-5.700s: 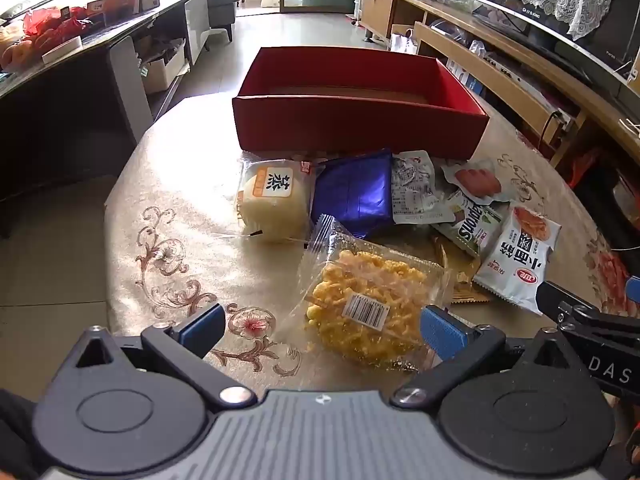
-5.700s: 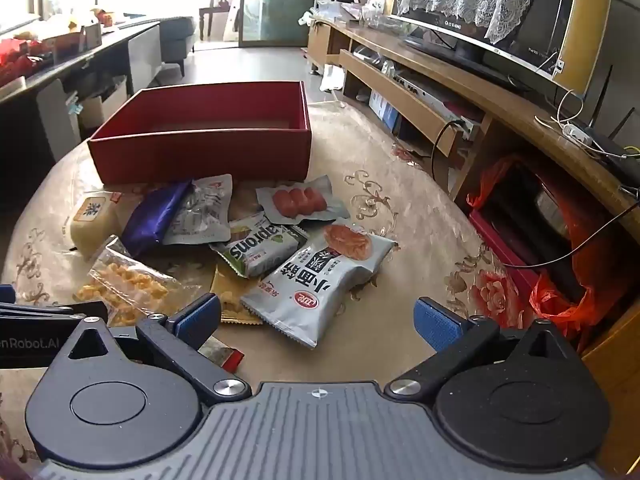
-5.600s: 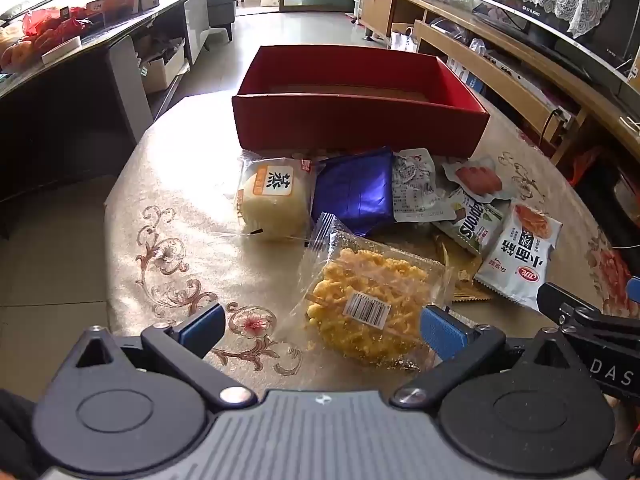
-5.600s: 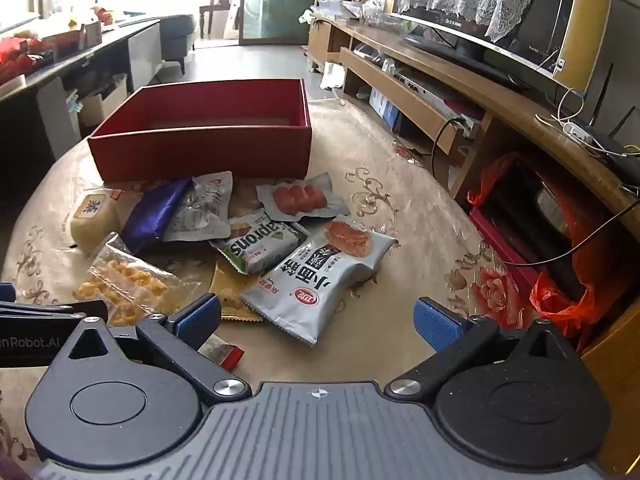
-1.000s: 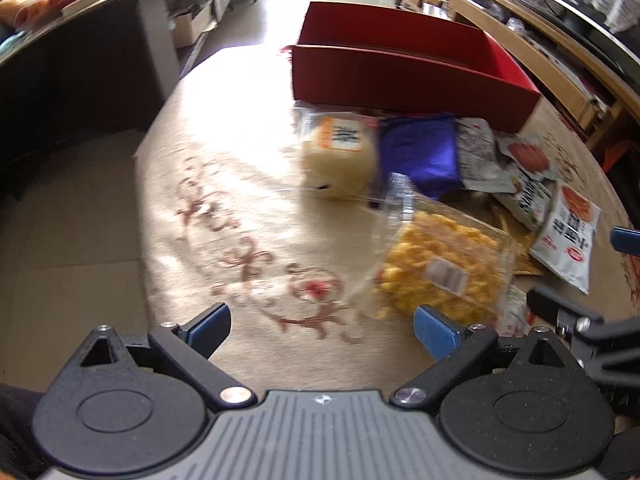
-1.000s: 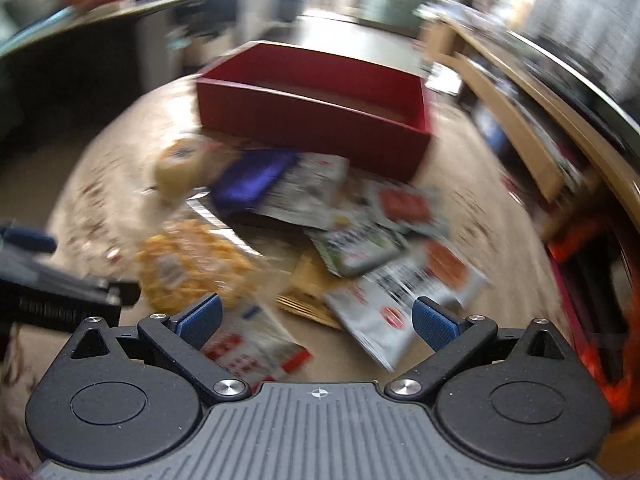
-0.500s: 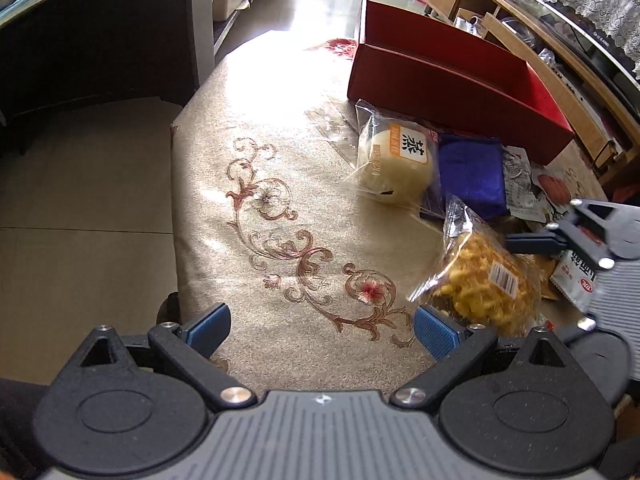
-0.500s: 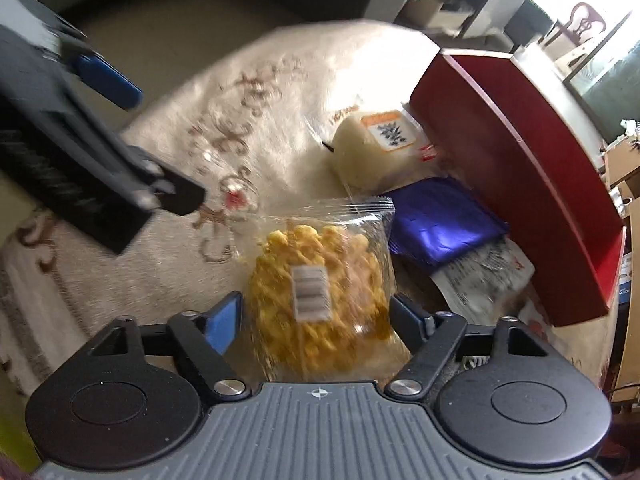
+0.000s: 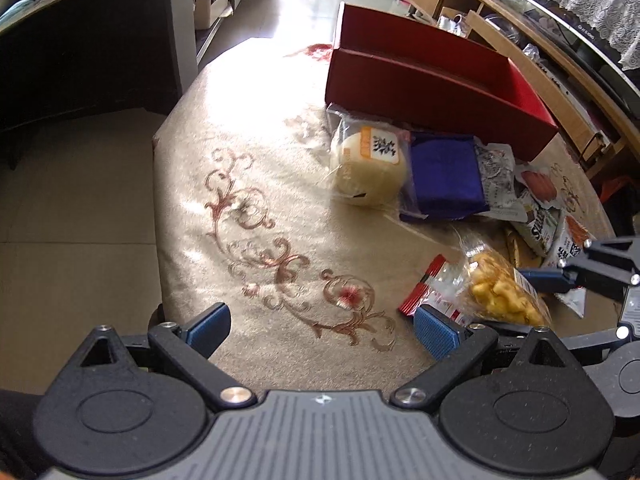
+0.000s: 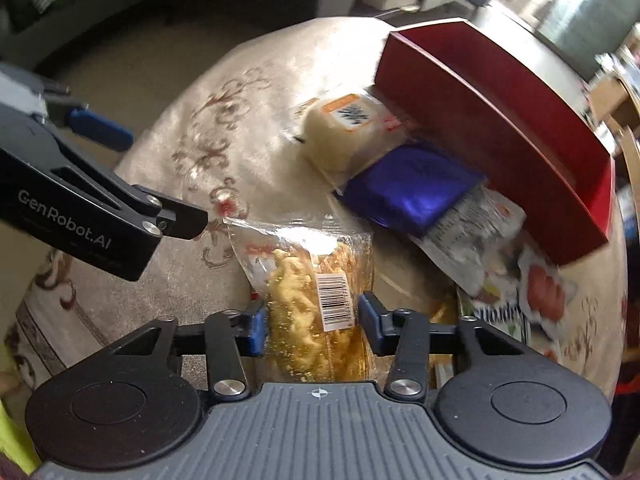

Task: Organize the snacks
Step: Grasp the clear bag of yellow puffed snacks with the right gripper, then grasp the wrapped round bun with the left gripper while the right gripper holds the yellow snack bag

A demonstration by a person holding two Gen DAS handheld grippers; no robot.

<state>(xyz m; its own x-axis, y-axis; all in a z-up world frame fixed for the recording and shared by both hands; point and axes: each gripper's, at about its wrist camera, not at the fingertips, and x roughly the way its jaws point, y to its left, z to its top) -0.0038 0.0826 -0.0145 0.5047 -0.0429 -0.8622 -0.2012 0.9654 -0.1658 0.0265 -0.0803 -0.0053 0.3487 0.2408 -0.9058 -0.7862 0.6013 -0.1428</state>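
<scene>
Right gripper (image 10: 310, 322): jaws have just been closing, now pinching the clear bag of yellow snacks (image 10: 312, 304) from both sides. Blue pads press into the plastic left and right of the barcode label; bag bulges between them. Bag's sealed top end points away from the gripper, toward the desk's middle. In the left wrist view the same bag (image 9: 500, 288) sits near the desk's near-right edge, with the right gripper (image 9: 560, 280) reaching in from the right onto it.

Left gripper (image 9: 320, 328): jaws spread wide, nothing between them, only bare desk cloth (image 9: 280, 208) with the scroll pattern below. It hovers near the desk's near edge, just left of the bag, not touching it.

A small red-edged packet (image 9: 430, 288) lies touching the bag's left side, just beyond the left gripper's right finger.

Other snacks lie toward the far-right part of the desk:
- round pale bun in wrapper (image 9: 368, 168), just in front of the red box (image 9: 432, 80)
- blue foil pack (image 9: 446, 174) touching the bun's right side
- grey-printed sachet (image 9: 496, 172) partly under the blue pack's right edge
- more packets (image 9: 540, 216) further right, overlapping; details blurred

Red box sits at the desk's far edge; its inside is not visible enough to tell contents.
</scene>
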